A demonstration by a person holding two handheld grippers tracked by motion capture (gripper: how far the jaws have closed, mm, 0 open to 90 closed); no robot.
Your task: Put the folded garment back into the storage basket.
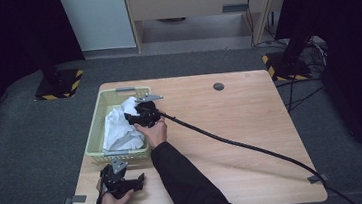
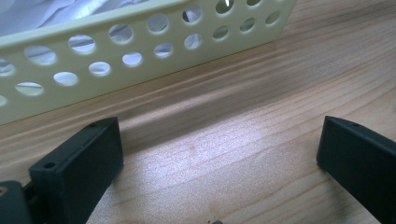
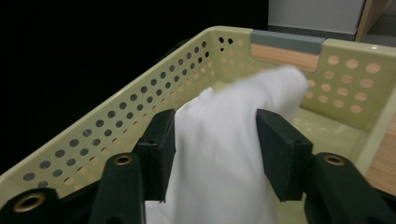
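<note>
Fingers (image 3: 161, 149) of right gripper (image 3: 215, 154) flank white cloth (image 3: 219, 154).

Wooden table (image 1: 231, 127): perforated basket (image 1: 100, 112), black cable (image 1: 243, 146) on it.

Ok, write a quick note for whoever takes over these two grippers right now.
Right gripper: over the basket, jaws apart with the white cloth between them; whether the pads press it I cannot tell.
Left gripper: open, holding nothing, low over the table just outside the basket's near wall.
Done: cloth is bunched inside the basket.
Left: probably free the right gripper from the cloth and draw it back.
</note>
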